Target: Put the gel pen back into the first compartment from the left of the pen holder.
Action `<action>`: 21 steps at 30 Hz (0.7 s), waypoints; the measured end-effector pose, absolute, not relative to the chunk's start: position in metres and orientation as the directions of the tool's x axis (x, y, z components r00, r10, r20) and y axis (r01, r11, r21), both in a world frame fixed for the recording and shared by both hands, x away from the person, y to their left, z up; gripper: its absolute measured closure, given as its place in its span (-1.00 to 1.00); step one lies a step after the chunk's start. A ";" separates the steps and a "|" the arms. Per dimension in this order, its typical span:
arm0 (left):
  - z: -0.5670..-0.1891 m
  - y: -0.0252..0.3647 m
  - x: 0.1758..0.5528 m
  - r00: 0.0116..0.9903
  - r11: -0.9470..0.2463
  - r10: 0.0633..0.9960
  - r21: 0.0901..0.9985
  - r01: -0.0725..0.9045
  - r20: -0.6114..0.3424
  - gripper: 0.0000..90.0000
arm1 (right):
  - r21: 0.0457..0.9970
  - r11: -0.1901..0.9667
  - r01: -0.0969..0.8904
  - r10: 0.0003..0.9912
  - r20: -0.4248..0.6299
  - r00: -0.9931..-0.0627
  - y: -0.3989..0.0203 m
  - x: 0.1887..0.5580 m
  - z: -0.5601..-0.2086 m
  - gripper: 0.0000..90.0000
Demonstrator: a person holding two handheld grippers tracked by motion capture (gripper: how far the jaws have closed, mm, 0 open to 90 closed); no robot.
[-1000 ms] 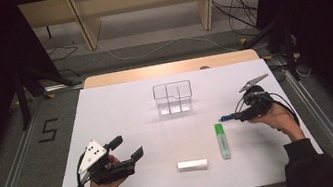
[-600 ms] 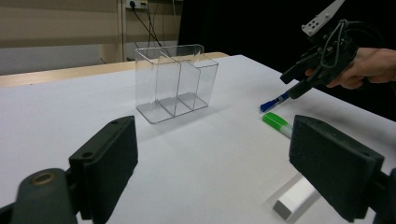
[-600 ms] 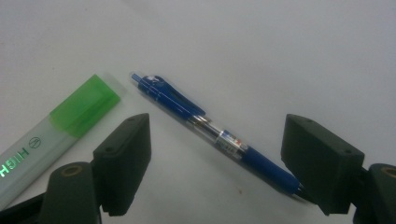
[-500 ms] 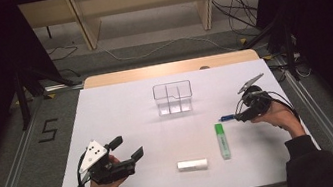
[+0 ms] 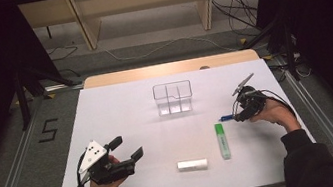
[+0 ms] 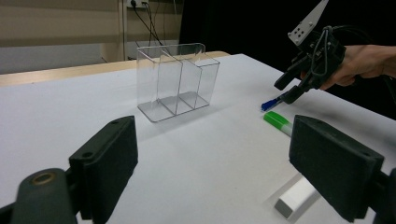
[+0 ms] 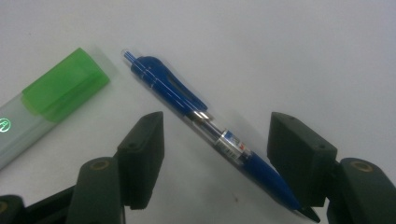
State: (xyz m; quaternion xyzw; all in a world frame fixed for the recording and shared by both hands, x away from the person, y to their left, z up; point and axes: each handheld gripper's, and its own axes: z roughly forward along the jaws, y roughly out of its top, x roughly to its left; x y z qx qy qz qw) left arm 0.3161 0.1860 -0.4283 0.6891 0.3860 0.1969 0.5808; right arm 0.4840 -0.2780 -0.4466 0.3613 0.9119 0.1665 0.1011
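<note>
A person sits at a white table [image 5: 121, 110] holding a two-jaw gripper in each hand, seen from above.

The right gripper [image 5: 235, 114] is at the right side of the table, tilted down over a blue pen [image 5: 226, 118]. In the right gripper view, the blue pen [image 7: 210, 130] lies flat on the table, running diagonally between the two black jaws. The jaws have just been closing around it, but gaps remain on both sides, so the pads do not yet press on the pen; only its tip passes close by the right-hand jaw. From the left gripper view, the right gripper [image 6: 289, 91] stands with the pen's blue end [image 6: 270, 103] poking out toward the centre of the table.

Just beside the pen, on its near side, lies a green highlighter [image 5: 222, 140] with its green cap pointing to the far side. In the right gripper view the highlighter's cap [image 7: 65, 84] lies near the pen's clip end, without touching it.

The left gripper [image 5: 131, 152] rests at the near left of the table, its jaws spread wide with nothing between them.

A white eraser [image 5: 192, 165] lies near the front edge, left of the highlighter. A clear plastic organiser [image 5: 173, 97] with compartments stands upright at the centre far side, well apart from both grippers.
</note>
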 end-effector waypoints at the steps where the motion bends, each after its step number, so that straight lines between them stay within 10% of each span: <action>1: -0.428 0.186 0.316 0.625 -0.027 0.760 0.953 0.303 -0.177 -0.66 | 0.373 0.681 0.630 0.696 -0.061 -0.716 -0.278 0.485 -0.447 -0.14; 21: -0.428 0.186 0.316 0.627 -0.027 0.759 0.953 0.301 -0.177 -0.66 | 0.246 0.753 0.611 0.643 -0.072 -0.763 -0.271 0.496 -0.453 0.22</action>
